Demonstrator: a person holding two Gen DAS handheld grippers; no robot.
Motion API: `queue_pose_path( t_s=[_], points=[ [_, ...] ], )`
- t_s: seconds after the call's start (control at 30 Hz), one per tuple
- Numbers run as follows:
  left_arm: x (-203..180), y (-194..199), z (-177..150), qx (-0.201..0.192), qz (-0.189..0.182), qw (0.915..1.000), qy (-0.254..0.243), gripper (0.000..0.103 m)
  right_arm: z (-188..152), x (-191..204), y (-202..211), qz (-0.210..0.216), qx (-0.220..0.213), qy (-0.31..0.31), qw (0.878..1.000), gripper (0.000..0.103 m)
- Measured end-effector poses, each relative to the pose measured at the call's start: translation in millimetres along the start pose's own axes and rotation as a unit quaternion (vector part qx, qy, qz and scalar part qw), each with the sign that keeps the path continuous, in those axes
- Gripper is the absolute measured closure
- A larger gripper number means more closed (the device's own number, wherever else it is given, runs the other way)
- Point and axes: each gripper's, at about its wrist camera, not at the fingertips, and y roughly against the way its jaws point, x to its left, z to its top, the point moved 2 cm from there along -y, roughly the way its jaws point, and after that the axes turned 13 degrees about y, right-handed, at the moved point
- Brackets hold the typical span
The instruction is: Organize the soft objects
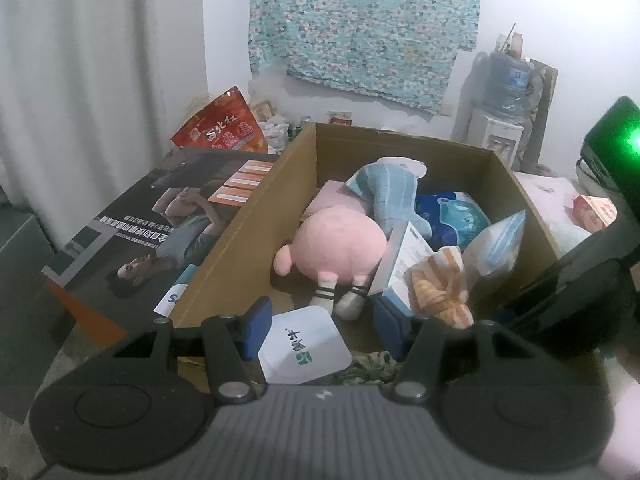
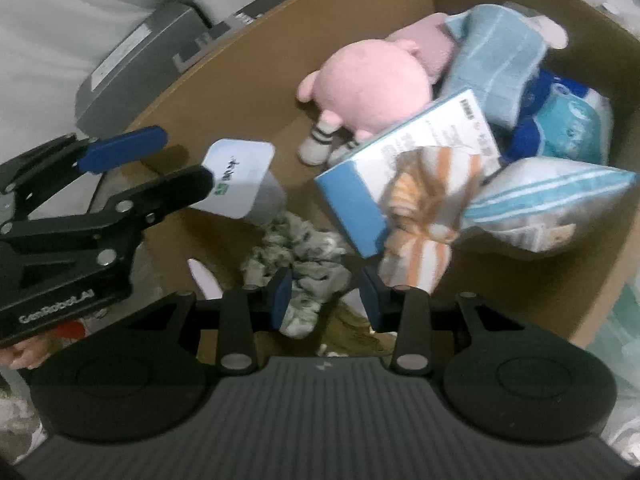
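Cardboard box [image 1: 256, 216] of soft toys beneath patterned wall cloth [image 1: 360, 28]

Inside the cardboard box [image 1: 224, 240]: plush pig [image 1: 336, 246] centre, folded towel [image 1: 386, 188] behind it, tissue pack [image 1: 306, 346] near-left, striped cloth [image 1: 440, 284] near-right.

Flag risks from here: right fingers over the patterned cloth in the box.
1. The right gripper is open over the green-patterned cloth; the orange-striped cloth lies right beside it and could get pinched too.
2. The blue-and-white box leans on that pile and may tip.
3. The left gripper is close, so they could collide.
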Motion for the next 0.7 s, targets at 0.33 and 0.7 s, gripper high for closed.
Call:
queue_pose_path(
  t_s=[0.33, 0.7],
  points=[
    [5, -1, -2, 0.0, -0.002, 1.0, 0.009, 0.043, -1, -15, 8, -0.025, 0.009, -0.01, 1.0, 0.067],
    [10, -5, -11, 0.007, -0.017, 0.9994, 0.03, 0.054, 40, -38, 11, -0.073, -0.022, -0.048, 0.996, 0.063]
  ],
)
